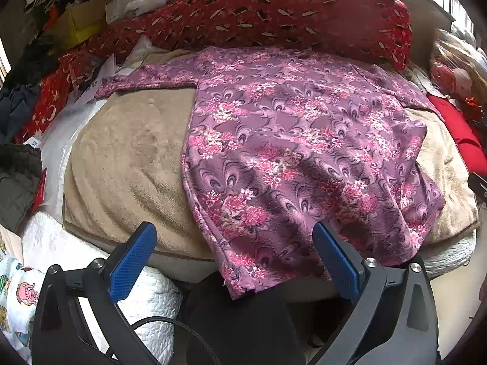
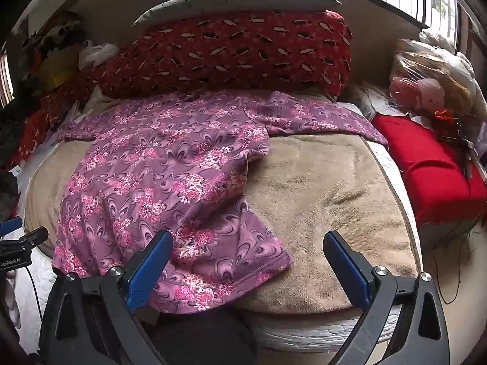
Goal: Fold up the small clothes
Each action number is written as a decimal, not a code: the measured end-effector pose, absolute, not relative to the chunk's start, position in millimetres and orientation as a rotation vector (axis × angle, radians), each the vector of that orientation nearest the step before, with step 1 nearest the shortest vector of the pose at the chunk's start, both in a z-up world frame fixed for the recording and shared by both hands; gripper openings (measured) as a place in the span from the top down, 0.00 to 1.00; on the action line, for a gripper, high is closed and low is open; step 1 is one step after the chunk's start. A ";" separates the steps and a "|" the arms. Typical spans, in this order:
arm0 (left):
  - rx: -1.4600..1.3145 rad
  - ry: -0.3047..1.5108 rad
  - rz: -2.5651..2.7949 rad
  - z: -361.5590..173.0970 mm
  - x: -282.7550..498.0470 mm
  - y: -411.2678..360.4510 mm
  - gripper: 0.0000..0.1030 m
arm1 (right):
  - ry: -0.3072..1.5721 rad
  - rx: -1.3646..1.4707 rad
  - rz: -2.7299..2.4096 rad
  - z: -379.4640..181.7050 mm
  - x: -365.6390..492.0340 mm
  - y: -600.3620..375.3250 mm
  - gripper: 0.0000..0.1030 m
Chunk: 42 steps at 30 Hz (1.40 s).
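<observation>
A purple floral long-sleeved top [image 1: 289,140] lies spread on a beige blanket [image 1: 127,158], sleeves out to both sides, hem hanging over the near edge. It also shows in the right wrist view [image 2: 158,176]. My left gripper [image 1: 234,231] is open and empty, just in front of the hem's left part. My right gripper [image 2: 248,240] is open and empty, over the hem's right corner [image 2: 268,261]. The left gripper's tip shows at the left edge of the right wrist view [image 2: 18,237].
A red patterned pillow [image 2: 243,51] lies behind the top. A red cushion [image 2: 432,167] and bagged items [image 2: 426,85] are at the right. Clutter, clothes and a yellow box [image 1: 79,21] are piled at the left. A white quilt [image 1: 61,243] lies under the blanket.
</observation>
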<state>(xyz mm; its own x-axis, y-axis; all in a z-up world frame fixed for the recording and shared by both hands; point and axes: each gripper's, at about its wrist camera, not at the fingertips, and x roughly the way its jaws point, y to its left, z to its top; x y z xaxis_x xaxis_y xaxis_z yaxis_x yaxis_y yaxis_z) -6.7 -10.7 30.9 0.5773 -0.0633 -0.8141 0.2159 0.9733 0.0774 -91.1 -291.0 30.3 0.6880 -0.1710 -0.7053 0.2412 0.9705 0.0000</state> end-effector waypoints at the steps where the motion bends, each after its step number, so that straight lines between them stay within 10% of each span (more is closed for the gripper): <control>1: 0.177 0.941 -0.167 31.5 -6.8 -11.8 0.00 | 0.779 0.097 -0.230 30.7 -91.3 -291.6 0.04; 42: 0.189 0.920 -0.187 34.0 -4.4 -32.8 0.00 | 0.762 0.108 -0.222 31.0 -86.5 -294.0 0.04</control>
<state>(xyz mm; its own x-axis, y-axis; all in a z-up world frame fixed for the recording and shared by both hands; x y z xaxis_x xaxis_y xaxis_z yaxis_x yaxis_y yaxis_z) -4.4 -32.8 34.0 0.5921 -0.0794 -0.8019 0.2405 0.9672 0.0818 -86.5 -294.0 31.0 0.7018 -0.1603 -0.6941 0.2381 0.9711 0.0165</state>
